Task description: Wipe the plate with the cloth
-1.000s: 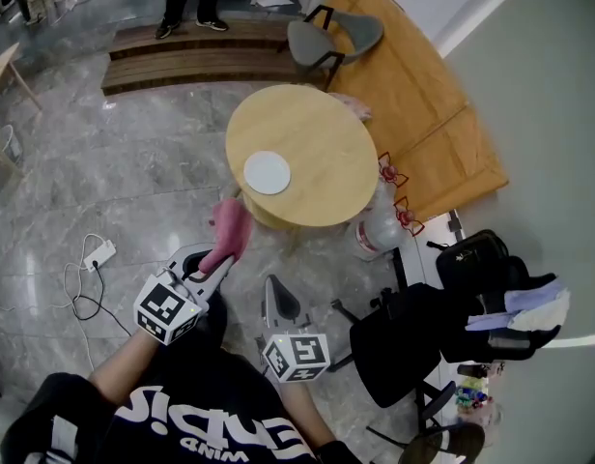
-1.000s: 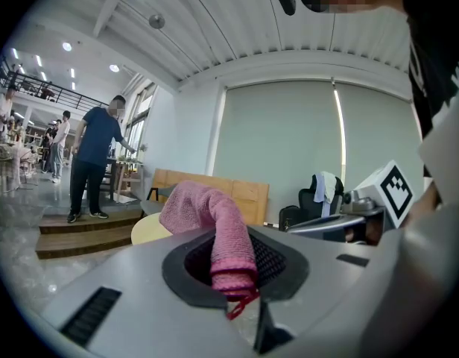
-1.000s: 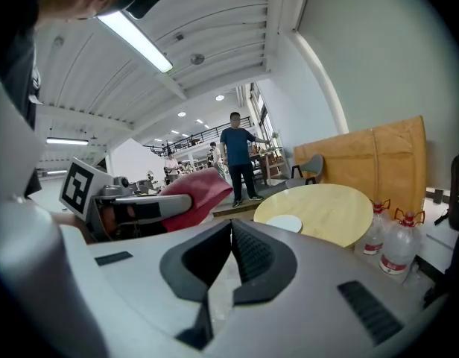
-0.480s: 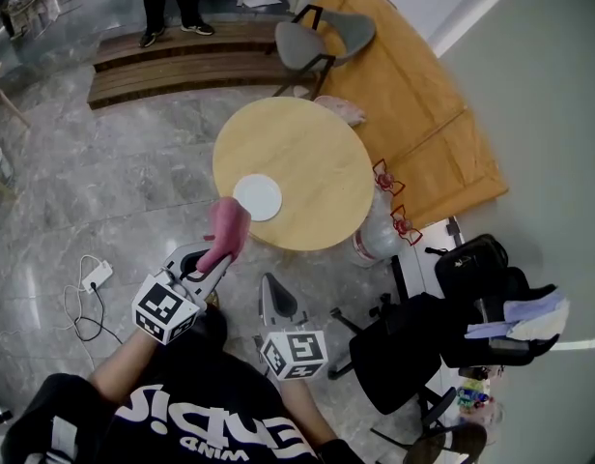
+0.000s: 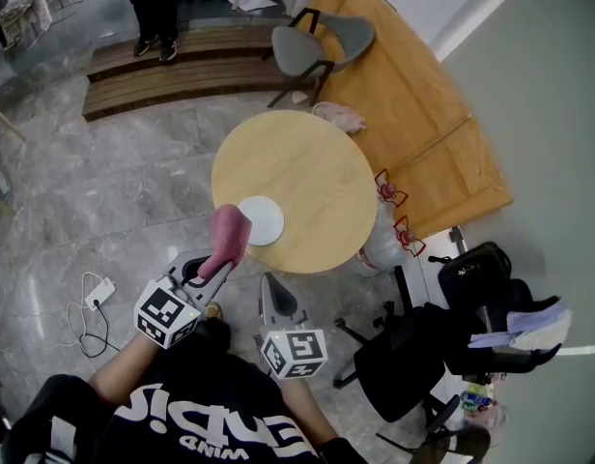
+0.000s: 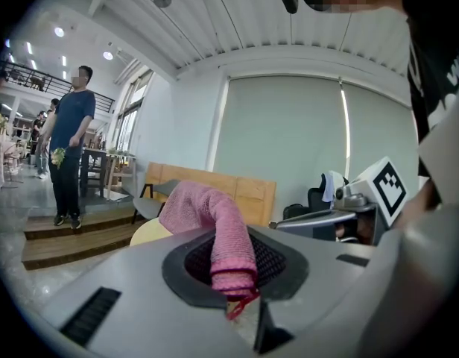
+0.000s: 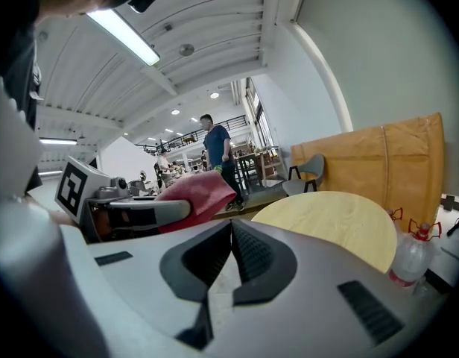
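Note:
A white plate (image 5: 261, 219) lies near the front left edge of a round wooden table (image 5: 317, 162). My left gripper (image 5: 216, 262) is shut on a pink cloth (image 5: 229, 232), which stands up from the jaws and hangs just left of the plate, over the table's edge. In the left gripper view the cloth (image 6: 214, 226) is pinched in the left gripper (image 6: 233, 274). My right gripper (image 5: 269, 286) is lower, short of the table, its jaws shut with nothing in them. In the right gripper view, the right gripper (image 7: 231, 226) faces the table (image 7: 334, 215), with the cloth (image 7: 196, 195) to its left.
A grey chair (image 5: 322, 39) and low wooden steps (image 5: 172, 71) lie beyond the table. A person (image 5: 155, 8) stands there. A water bottle (image 5: 379, 242) stands on the floor at the table's right, a black office chair (image 5: 404, 346) further right. A power strip (image 5: 95, 293) lies on the floor at the left.
The table and plate have come nearer to me. The cloth in the left gripper now sits right beside the plate's left edge. Both grippers keep their hold and pose.

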The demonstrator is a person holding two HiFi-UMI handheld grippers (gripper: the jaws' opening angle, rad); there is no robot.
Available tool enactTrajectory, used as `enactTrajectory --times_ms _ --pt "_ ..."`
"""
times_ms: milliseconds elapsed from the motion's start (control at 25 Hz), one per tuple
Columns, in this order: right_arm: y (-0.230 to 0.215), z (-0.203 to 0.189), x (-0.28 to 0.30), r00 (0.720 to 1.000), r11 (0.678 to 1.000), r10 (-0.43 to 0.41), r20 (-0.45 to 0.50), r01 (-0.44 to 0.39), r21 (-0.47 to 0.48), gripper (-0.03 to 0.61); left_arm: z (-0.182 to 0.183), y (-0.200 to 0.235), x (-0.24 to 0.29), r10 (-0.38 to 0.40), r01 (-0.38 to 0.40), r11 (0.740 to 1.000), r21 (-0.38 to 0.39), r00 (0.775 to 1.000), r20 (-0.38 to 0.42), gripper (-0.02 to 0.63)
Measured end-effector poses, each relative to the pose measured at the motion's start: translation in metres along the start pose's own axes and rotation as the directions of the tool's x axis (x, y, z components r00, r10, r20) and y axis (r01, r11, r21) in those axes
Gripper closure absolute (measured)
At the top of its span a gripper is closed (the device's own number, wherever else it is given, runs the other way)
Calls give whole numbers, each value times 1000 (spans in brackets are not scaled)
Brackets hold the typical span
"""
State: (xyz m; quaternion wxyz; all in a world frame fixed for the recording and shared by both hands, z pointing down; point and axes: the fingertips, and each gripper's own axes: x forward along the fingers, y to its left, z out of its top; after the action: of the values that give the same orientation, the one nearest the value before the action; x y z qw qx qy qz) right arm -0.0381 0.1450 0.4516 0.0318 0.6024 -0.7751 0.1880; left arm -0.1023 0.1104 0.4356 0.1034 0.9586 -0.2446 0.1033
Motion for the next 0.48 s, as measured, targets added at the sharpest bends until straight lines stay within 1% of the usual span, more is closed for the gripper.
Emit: enactTrajectory --times_ms 240,360,480 --pt "-11 10 26 1000 1000 -26 -2 26 6 555 5 18 16 -41 41 999 0 999 -5 563" --pt "-15 13 34 999 999 -40 -4 40 7 556 4 28 23 -49 49 999 4 999 0 563" --pt "-21 13 38 998 998 -58 -13 59 8 555 6 31 29 -68 68 998 -8 998 -9 563"
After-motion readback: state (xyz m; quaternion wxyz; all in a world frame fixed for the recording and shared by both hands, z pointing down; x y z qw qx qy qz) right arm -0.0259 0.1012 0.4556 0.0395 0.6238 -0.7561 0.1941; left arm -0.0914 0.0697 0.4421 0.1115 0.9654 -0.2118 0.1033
